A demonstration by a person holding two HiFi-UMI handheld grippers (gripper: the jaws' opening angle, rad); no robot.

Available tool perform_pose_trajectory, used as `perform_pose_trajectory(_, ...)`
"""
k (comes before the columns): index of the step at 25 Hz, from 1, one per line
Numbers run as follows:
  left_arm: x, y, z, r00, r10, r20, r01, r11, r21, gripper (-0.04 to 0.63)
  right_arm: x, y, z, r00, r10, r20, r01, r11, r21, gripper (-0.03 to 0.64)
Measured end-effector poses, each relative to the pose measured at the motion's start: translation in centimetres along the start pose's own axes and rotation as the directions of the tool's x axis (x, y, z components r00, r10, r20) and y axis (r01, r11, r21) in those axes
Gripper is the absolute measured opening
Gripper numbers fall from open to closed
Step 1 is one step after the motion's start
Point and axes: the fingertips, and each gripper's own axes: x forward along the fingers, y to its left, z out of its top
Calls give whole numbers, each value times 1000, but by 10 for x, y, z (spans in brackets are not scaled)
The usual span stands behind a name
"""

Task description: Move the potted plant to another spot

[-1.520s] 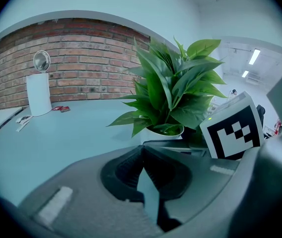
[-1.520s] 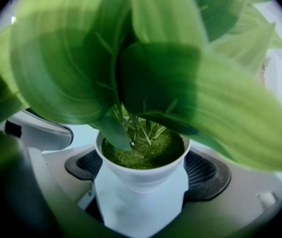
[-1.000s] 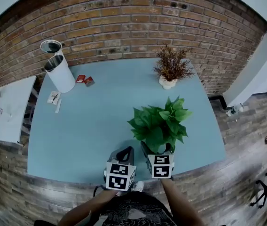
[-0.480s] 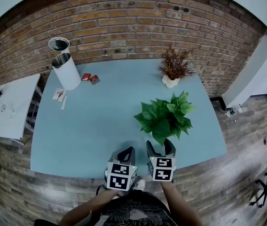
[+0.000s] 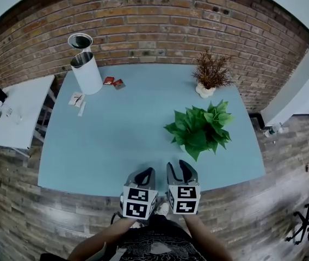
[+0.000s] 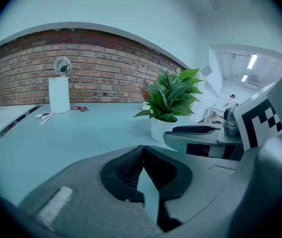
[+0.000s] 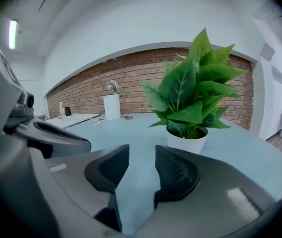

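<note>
Change noted: the potted plant (image 5: pixel 201 129) stands upright and free on the blue worktop (image 5: pixel 116 140), in its right half and set back from the front edge. The right gripper (image 5: pixel 179 168), at the pot 1 second ago, has drawn back to the front edge. Its jaws have just been closing, a gap remains, and nothing lies between them. The left gripper (image 5: pixel 144 174) sits beside it, jaws together and empty.

Judgement: the plant is released, and the placement looks finished.

Surroundings: a brick wall (image 5: pixel 160 26) backs the far edge. A white side table (image 5: pixel 21 118) stands beyond the left edge. A white bin (image 5: pixel 86 72) occupies the far left corner, and a dried plant (image 5: pixel 211 75) the far right. 2 small red items (image 5: pixel 113 82) lie near the bin.
</note>
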Motion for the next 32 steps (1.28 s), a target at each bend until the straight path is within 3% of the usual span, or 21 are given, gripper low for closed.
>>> perform_pose_trajectory(6,-17,14,-8,999,31,15,-31,999,-22,0,-9,32,8,997,70,25,-71,997,24,46)
perform_pose_trajectory(10,-27,21,-8,998,50,31,-49,998,-27,0,-15,51,11,994,103,32,-103,995,7,7)
perform_pose_trajectory(19,-53,23,-9,996,63,69,-62,998,-5,0,-36,85,12,984,173,31,-173,985,-5,5)
perform_pose_trajectory(32,-83,34,-21,994,73,85,-73,997,1,-2,-47,116,3,980,199,20,-200,980,7,5)
